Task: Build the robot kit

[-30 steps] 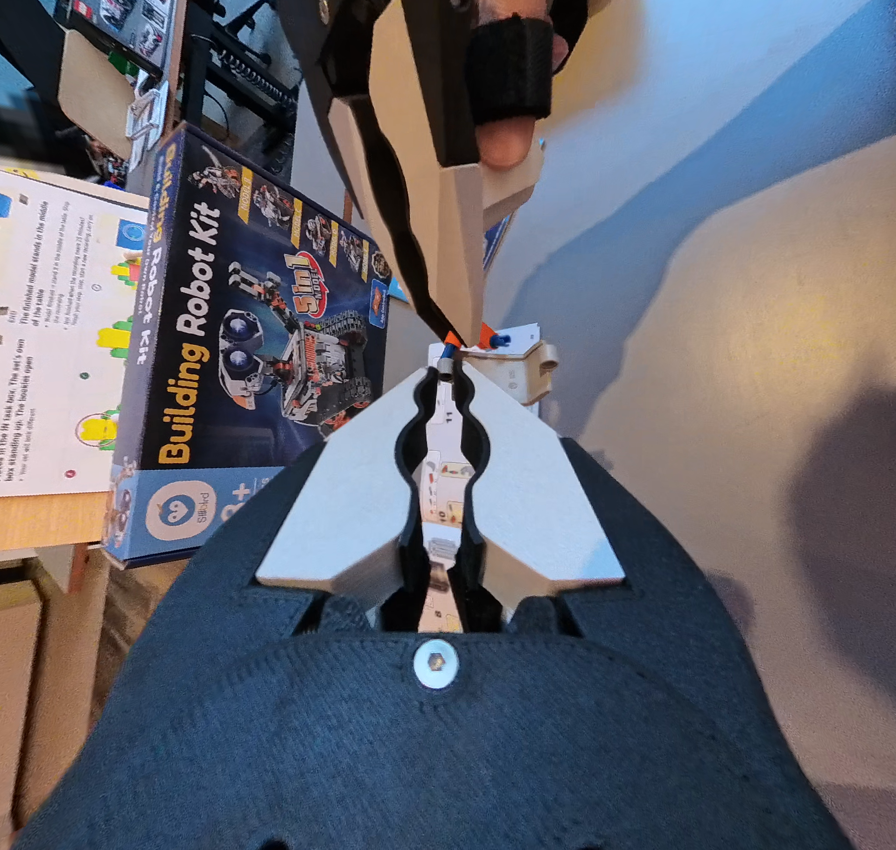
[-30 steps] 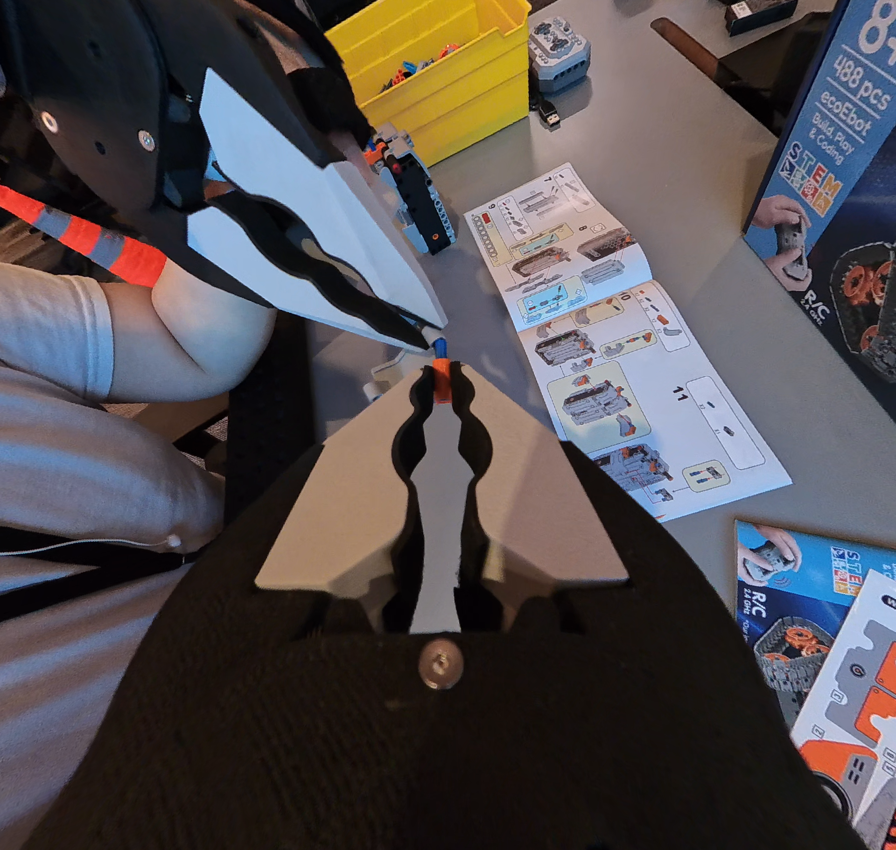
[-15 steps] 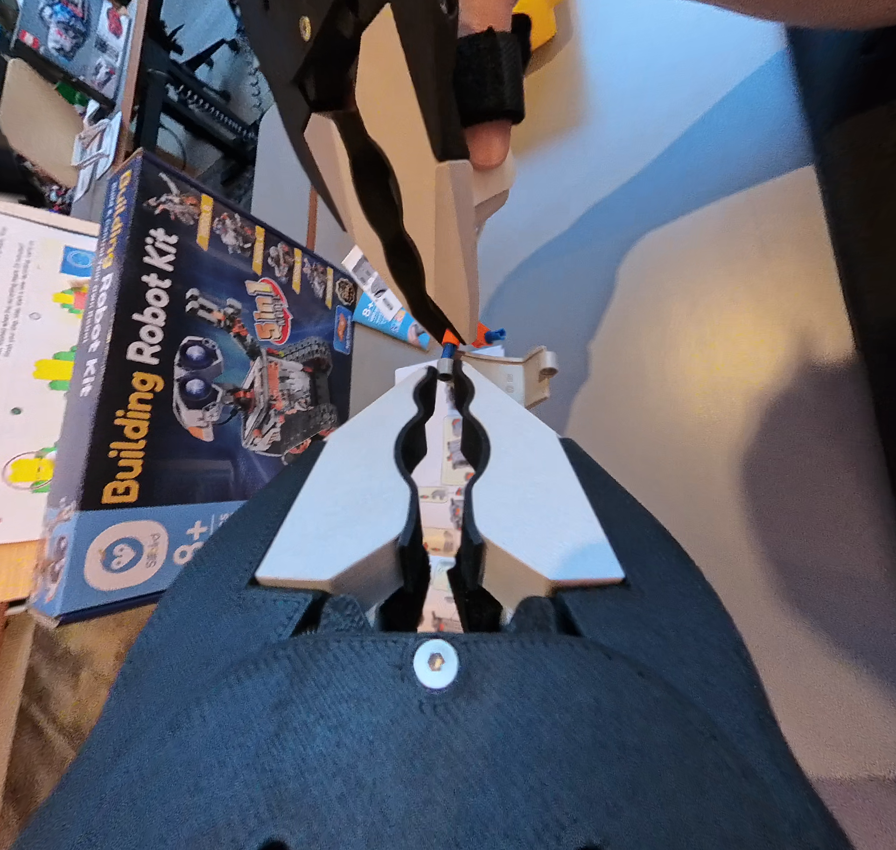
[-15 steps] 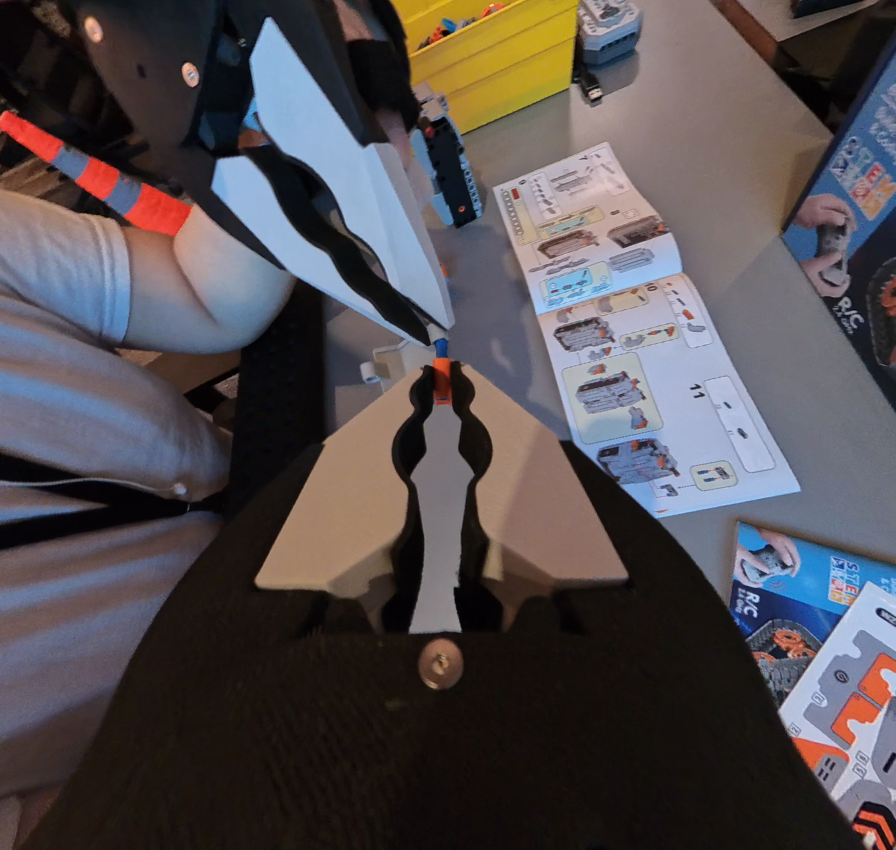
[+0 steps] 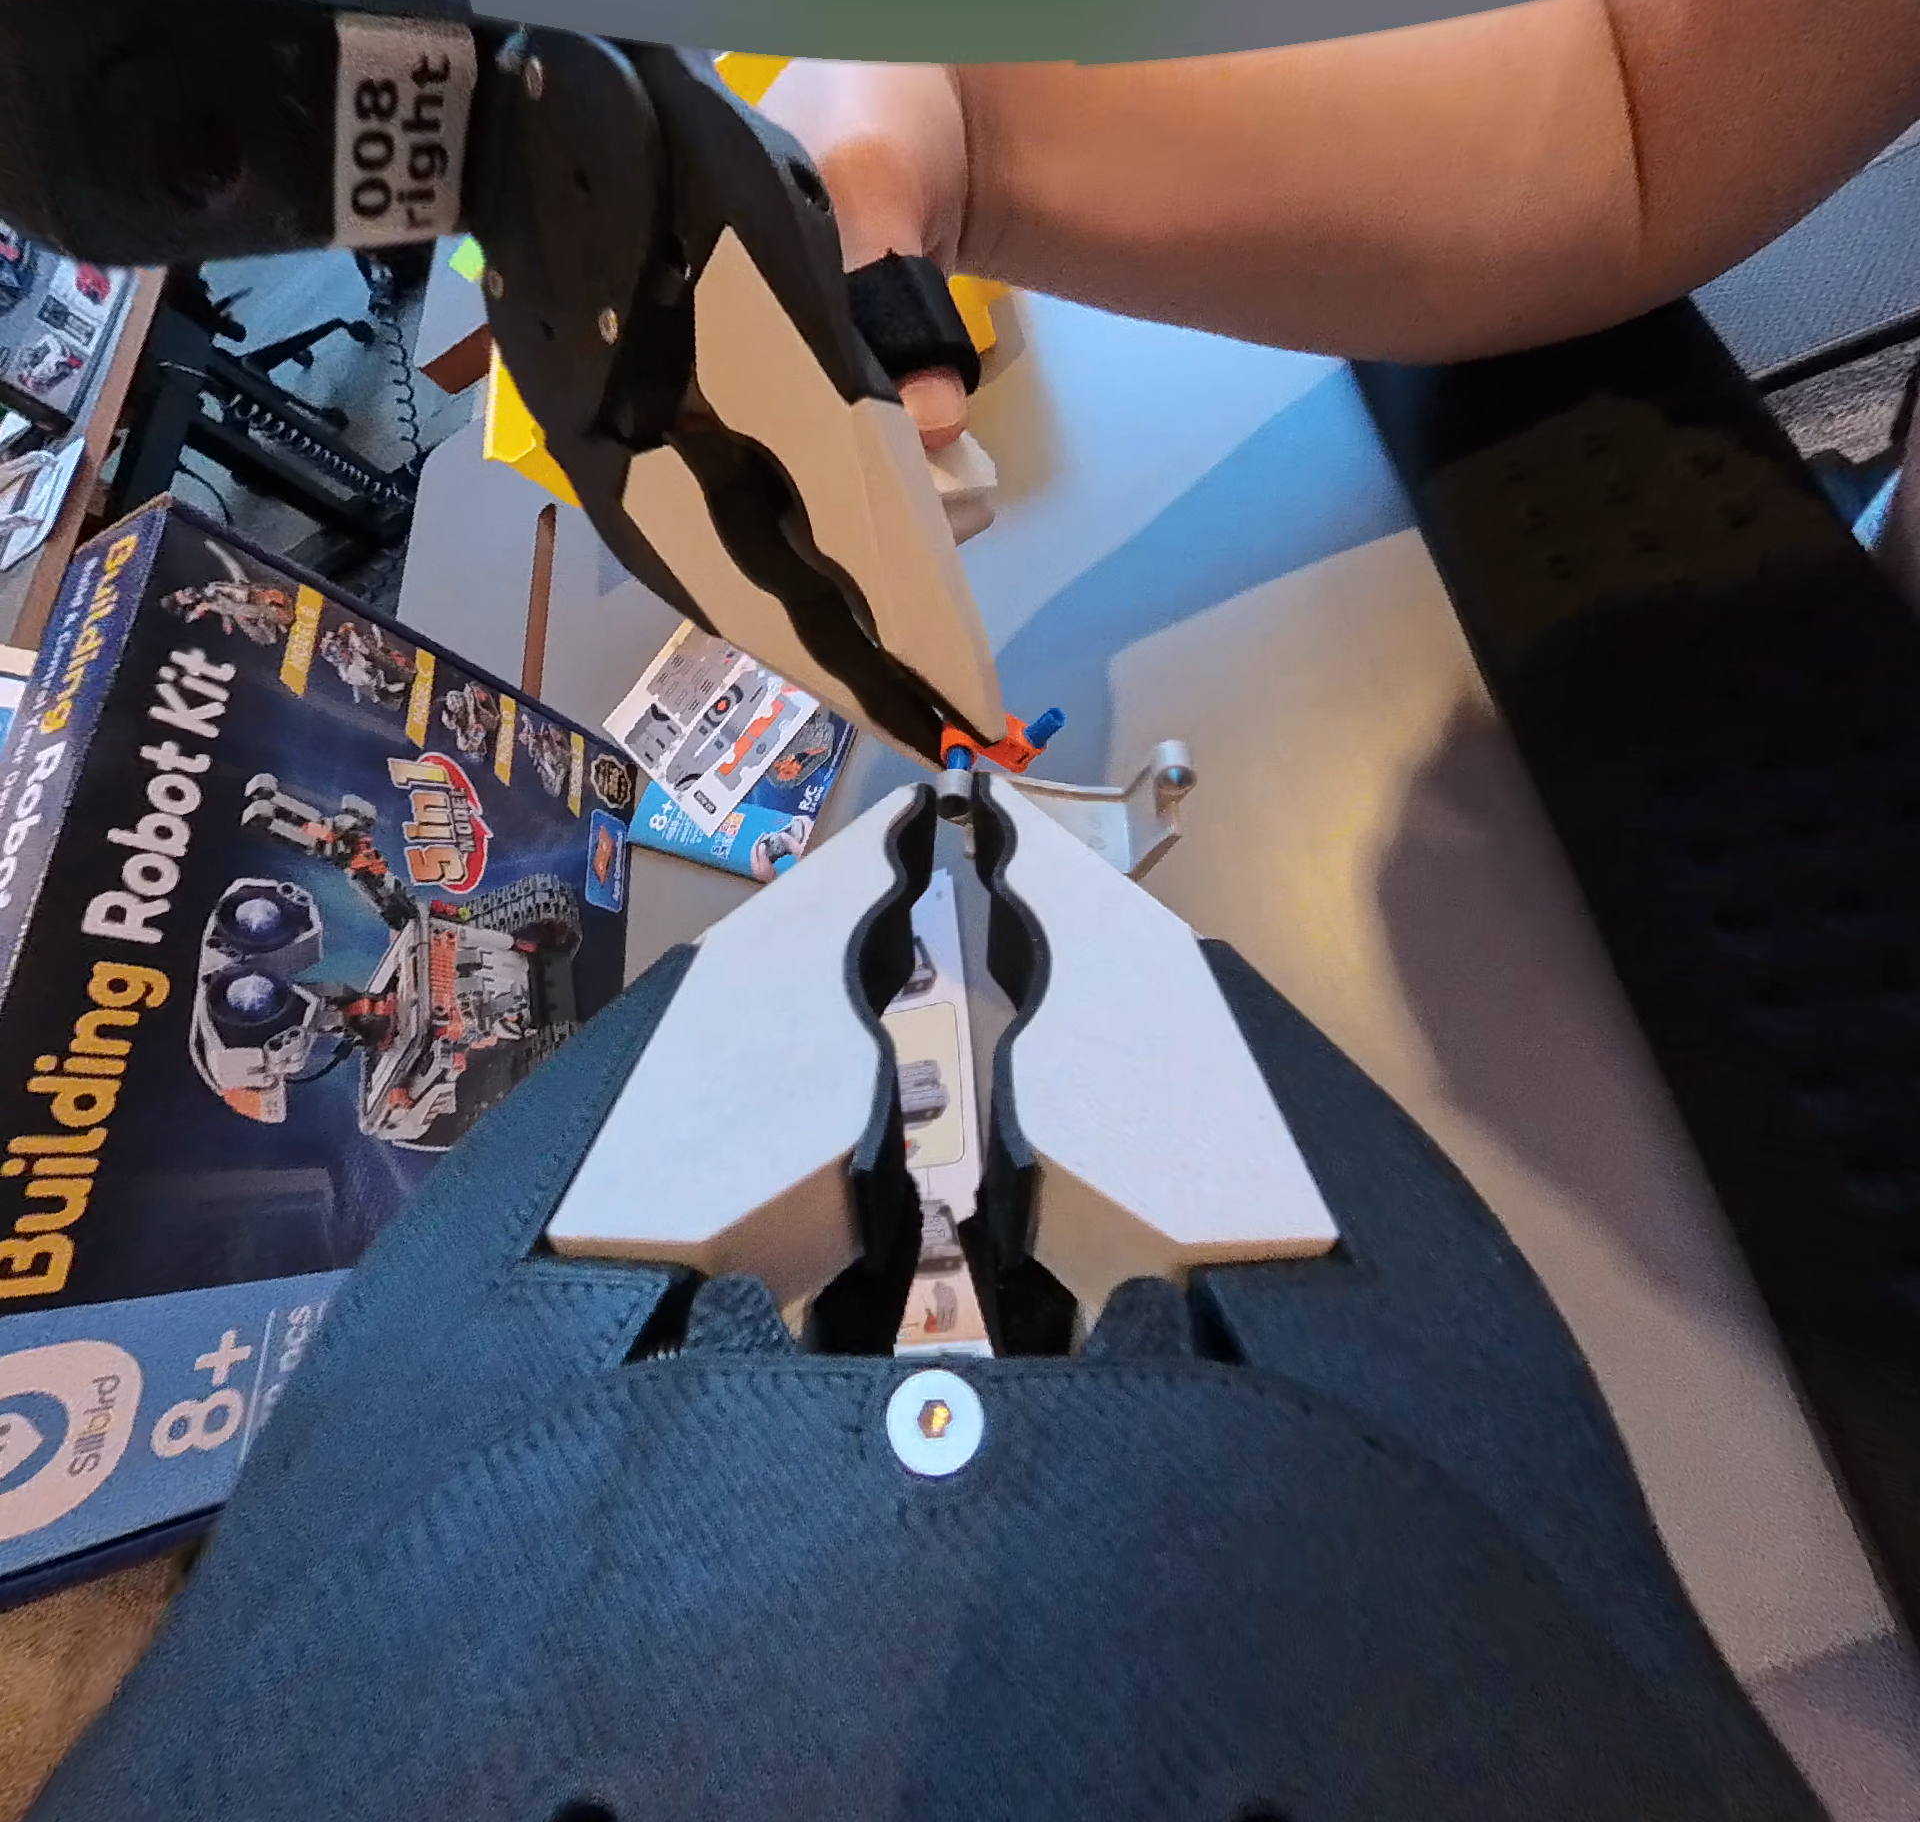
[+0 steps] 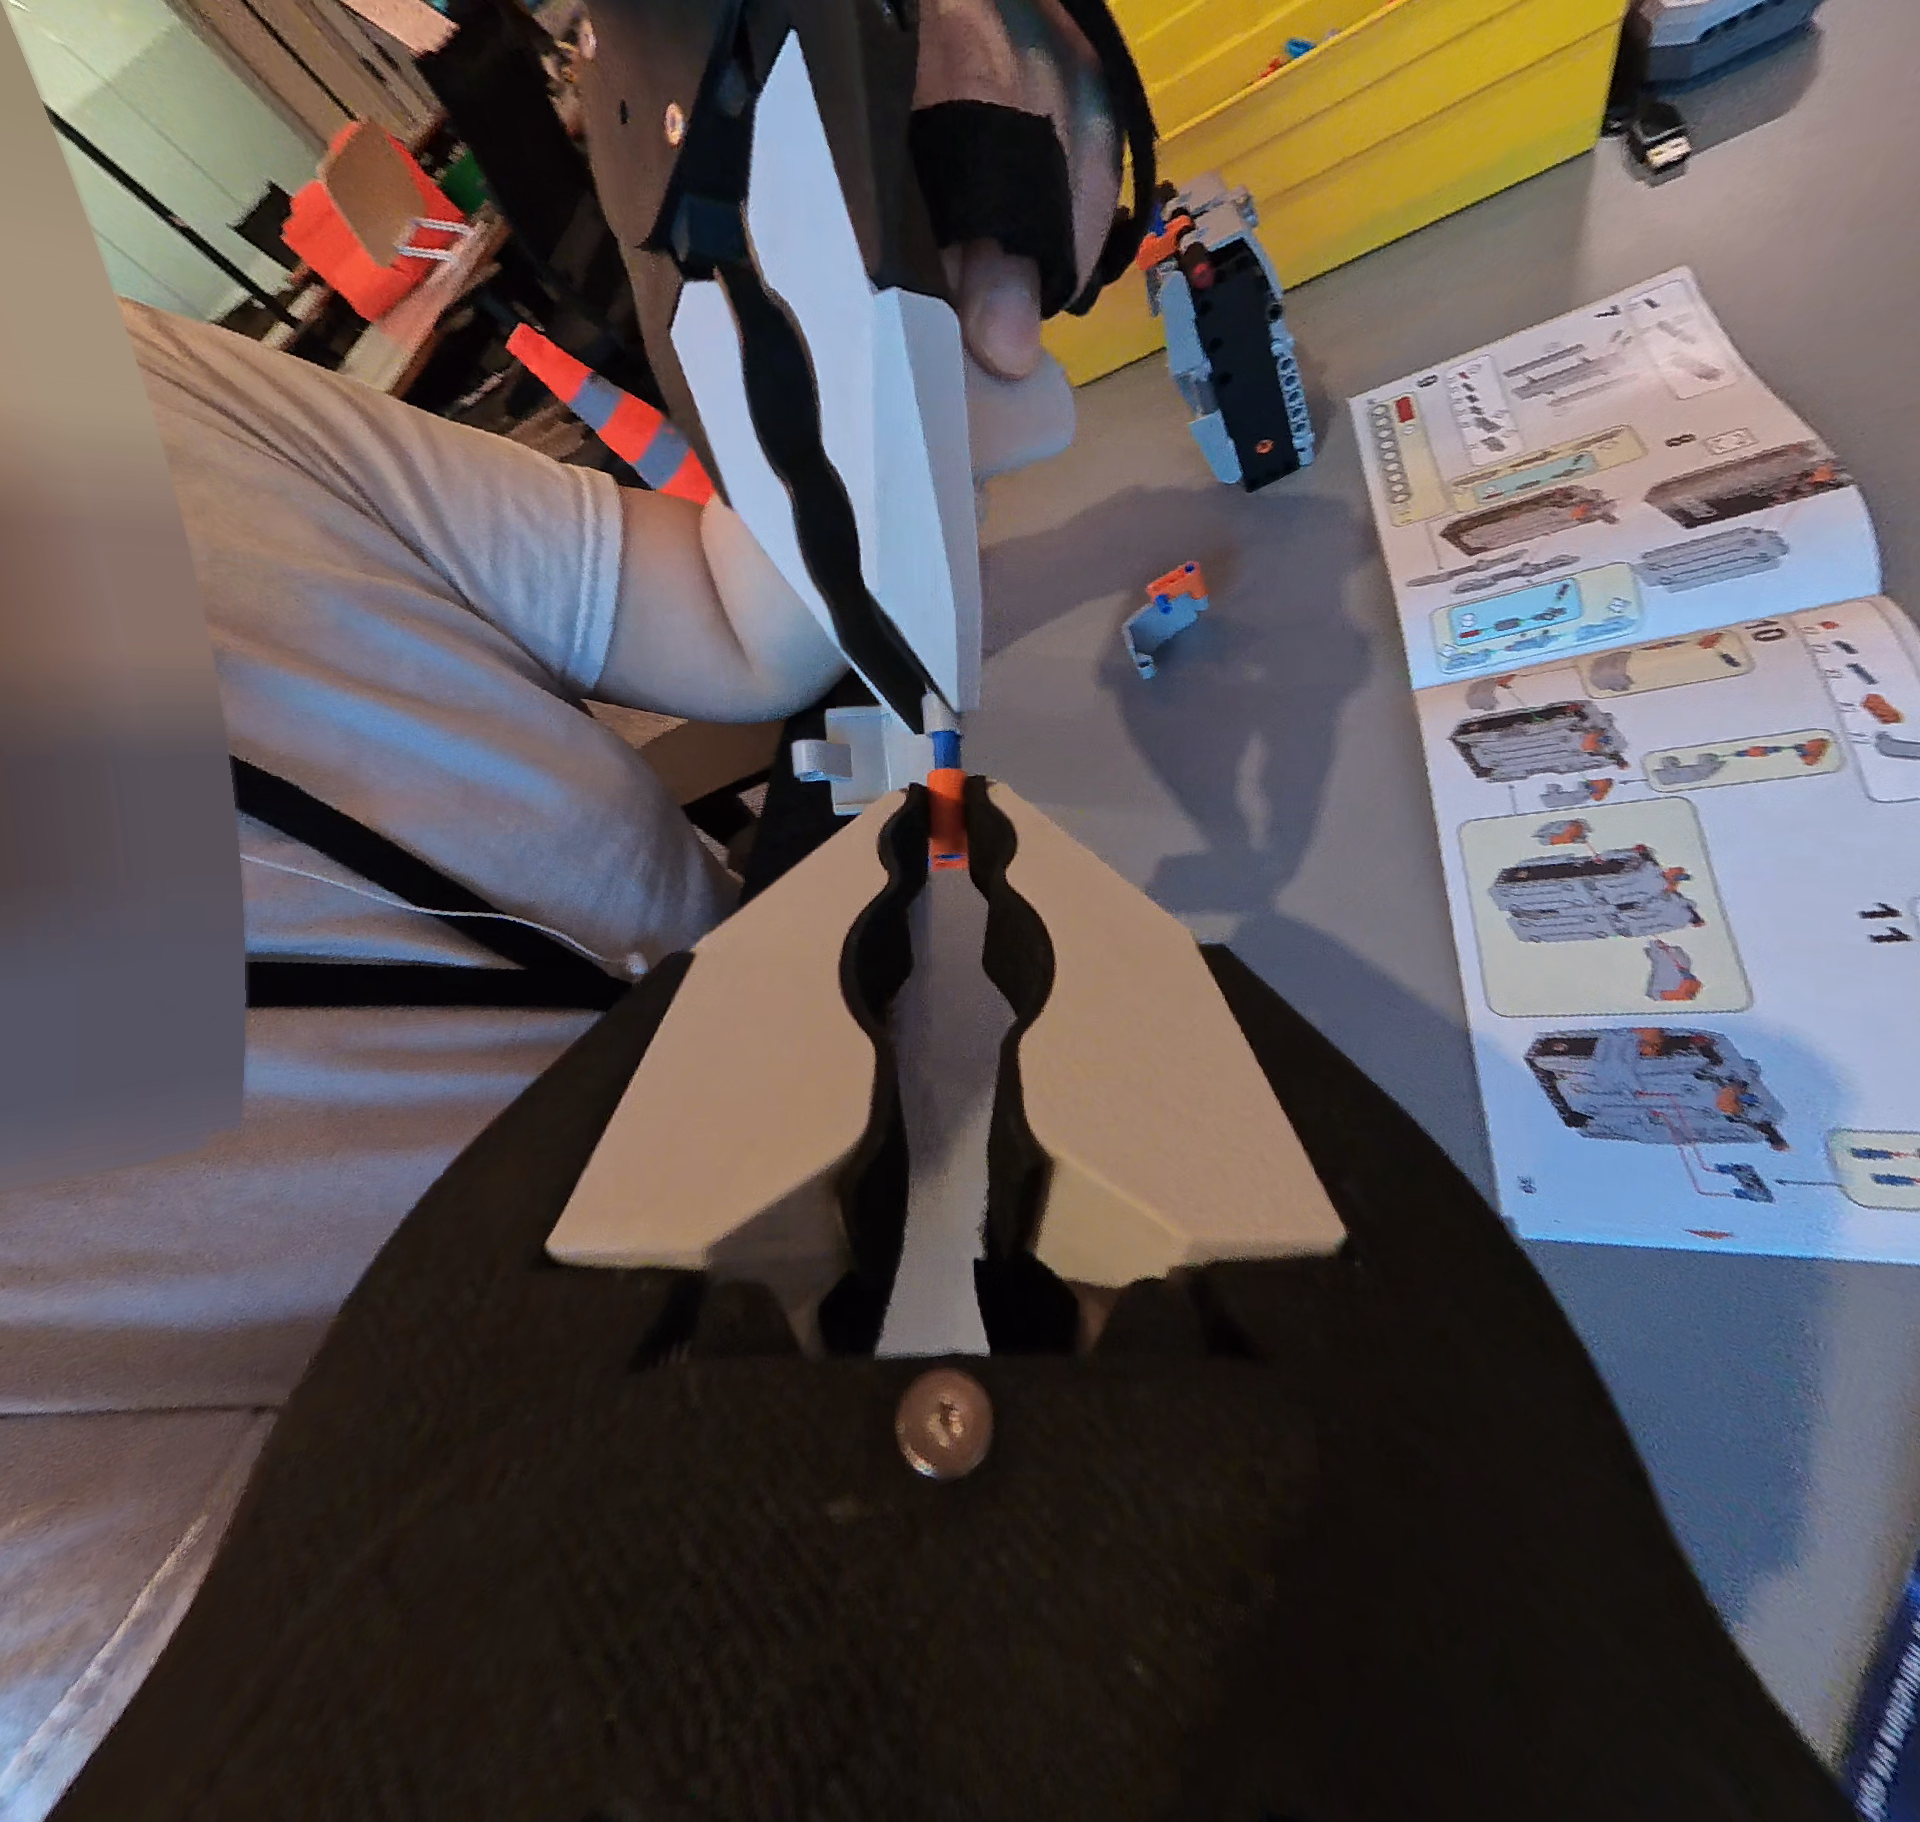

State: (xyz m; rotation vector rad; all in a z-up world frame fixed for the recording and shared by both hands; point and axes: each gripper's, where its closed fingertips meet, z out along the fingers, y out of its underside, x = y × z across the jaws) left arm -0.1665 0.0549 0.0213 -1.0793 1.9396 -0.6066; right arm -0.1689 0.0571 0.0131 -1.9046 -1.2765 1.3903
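Note:
My left gripper (image 5: 953, 798) is shut on a grey bent building-kit beam (image 5: 1153, 806) that sticks out to the right of its tips. My right gripper (image 6: 945, 808) is shut on a small orange connector (image 6: 945, 827) with a blue pin (image 6: 943, 749) pointing forward. The two grippers meet tip to tip above the grey table (image 6: 1299, 837). The blue pin touches the end of the grey beam (image 6: 868, 759) held by the left gripper (image 6: 935, 710). In the left wrist view the right gripper (image 5: 971, 742) comes in from the upper left with the orange connector (image 5: 1013, 742).
On the table lie an open instruction booklet (image 6: 1662, 733), a small grey and orange sub-assembly (image 6: 1169, 614), a black and grey model (image 6: 1236, 370), a yellow parts bin (image 6: 1351, 110) and a dark kit box (image 5: 260, 941). A person's arm (image 5: 1351, 162) is close by. Less than 4 cm separates the two grippers' tips.
Both grippers have swung and tilted together, staying tip to tip with their parts. The left gripper now stands steeper in the right wrist view, and the small sub-assembly on the table has come into sight.

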